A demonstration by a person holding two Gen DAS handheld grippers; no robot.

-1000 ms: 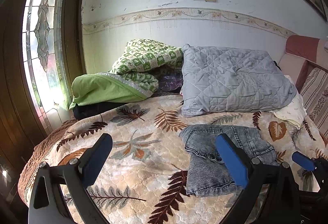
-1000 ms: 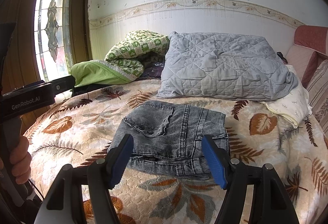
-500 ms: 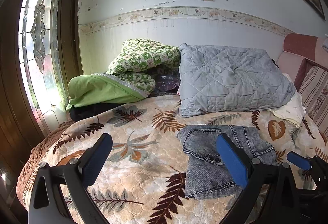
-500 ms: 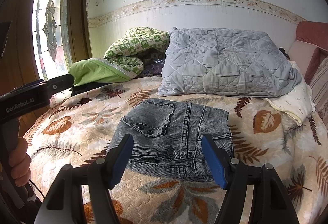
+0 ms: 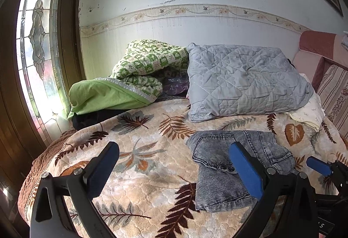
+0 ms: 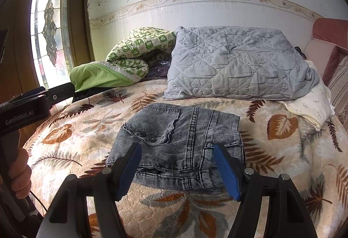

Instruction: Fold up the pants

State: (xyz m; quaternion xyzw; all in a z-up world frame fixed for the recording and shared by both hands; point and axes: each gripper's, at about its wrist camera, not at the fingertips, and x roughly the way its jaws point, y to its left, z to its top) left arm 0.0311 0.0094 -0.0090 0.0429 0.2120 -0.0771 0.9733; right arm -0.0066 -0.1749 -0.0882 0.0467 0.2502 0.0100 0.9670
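So the pants (image 6: 180, 142) are already down to a compact denim bundle on the leaf-print bedspread (image 6: 87, 129), sitting right ahead of the right gripper (image 6: 177, 169). Its near edge falls between the blue pads, though I can't tell if anything's touching. From the left gripper (image 5: 174, 170) the bundle sits off to the right, past its right finger, so the right hand is clearly the nearer one. Both grippers are spread wide with nothing in them.

Long axis of the bundle looks like it runs roughly away from the right tongs, toward the wall, but it's close to square so don't quote me.

Beyond it, near but apart, there's a grey quilted pillow (image 6: 237, 63), with a green blanket (image 6: 121, 61) further left. Nothing sits between tongs and denim. Looks pretty much done to me; maybe a final tidy.
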